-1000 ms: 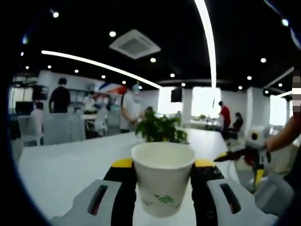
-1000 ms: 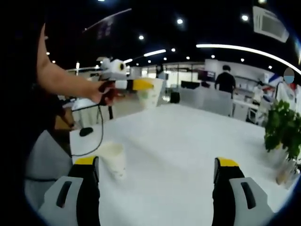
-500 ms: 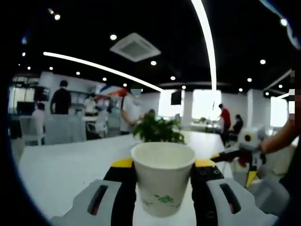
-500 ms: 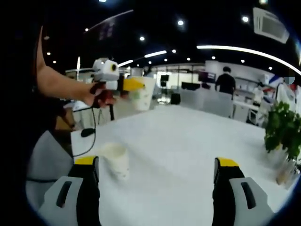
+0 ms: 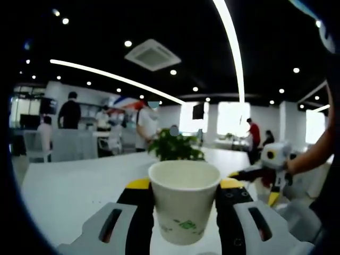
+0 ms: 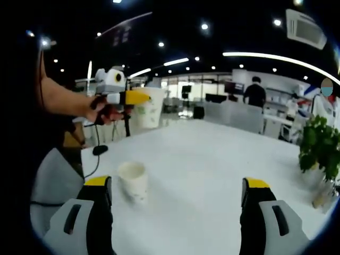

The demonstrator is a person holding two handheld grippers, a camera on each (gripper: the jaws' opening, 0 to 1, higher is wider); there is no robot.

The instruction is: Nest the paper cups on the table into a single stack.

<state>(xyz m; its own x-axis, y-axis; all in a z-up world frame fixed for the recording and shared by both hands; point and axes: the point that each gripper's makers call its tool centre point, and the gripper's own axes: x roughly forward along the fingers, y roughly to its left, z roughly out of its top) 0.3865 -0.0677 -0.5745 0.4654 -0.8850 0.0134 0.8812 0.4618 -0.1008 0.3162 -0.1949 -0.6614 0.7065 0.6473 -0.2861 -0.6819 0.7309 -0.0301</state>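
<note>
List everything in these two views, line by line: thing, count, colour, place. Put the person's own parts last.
Held paper cup: one, white with a green print, upright between the left jaws, above the table.
Standing paper cup: one, white, upright on the table, just inside the right gripper's left jaw.
Table: one, white, under both grippers.
Potted plant: one, green, at the table's far edge.
Black cable: one, at the table's near-left edge.
People in the background: several, standing and sitting among desks.
Left hand-held gripper: yellow-tipped, shut on the held paper cup.
Right hand-held gripper: yellow-tipped, grey body, open, empty.
</note>
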